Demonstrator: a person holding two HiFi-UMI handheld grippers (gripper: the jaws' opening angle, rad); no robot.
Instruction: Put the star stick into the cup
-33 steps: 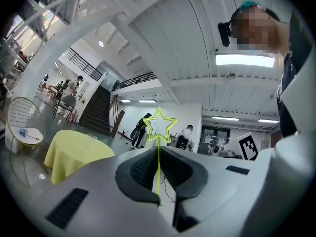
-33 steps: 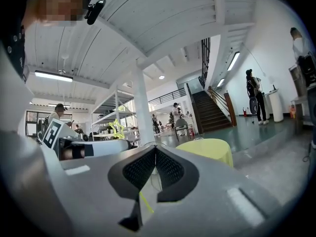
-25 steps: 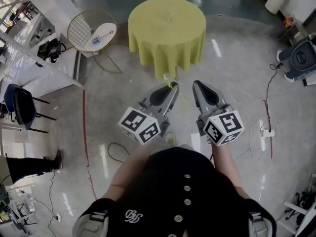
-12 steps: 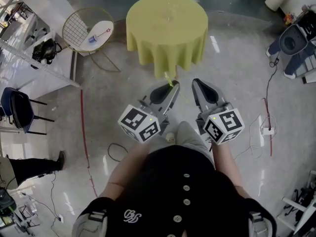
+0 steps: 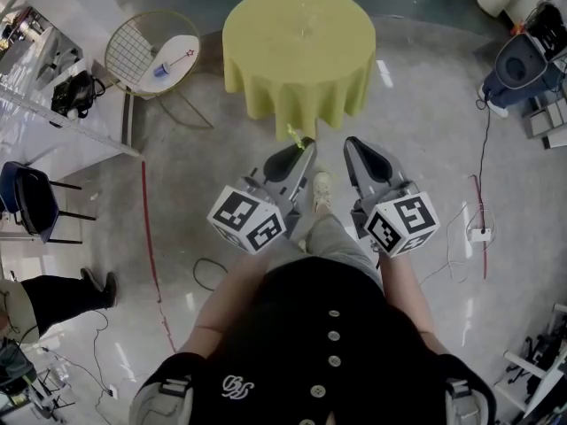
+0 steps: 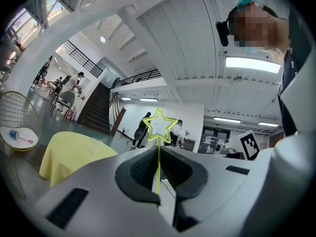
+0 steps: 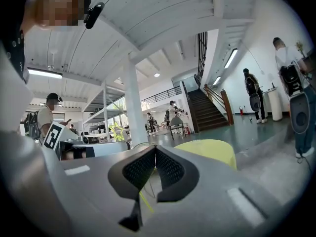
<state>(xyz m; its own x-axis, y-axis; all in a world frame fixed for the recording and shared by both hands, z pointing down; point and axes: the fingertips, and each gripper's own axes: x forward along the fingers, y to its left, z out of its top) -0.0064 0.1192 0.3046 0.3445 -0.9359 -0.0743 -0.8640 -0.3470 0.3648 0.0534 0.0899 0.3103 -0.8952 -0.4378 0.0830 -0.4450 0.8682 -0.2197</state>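
One star stick (image 6: 158,153) points forward, star end leading

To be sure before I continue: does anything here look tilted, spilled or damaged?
Nothing stands out. The star stick stands upright and unbent in the shut left gripper, and the cloth on the table ahead hangs evenly.
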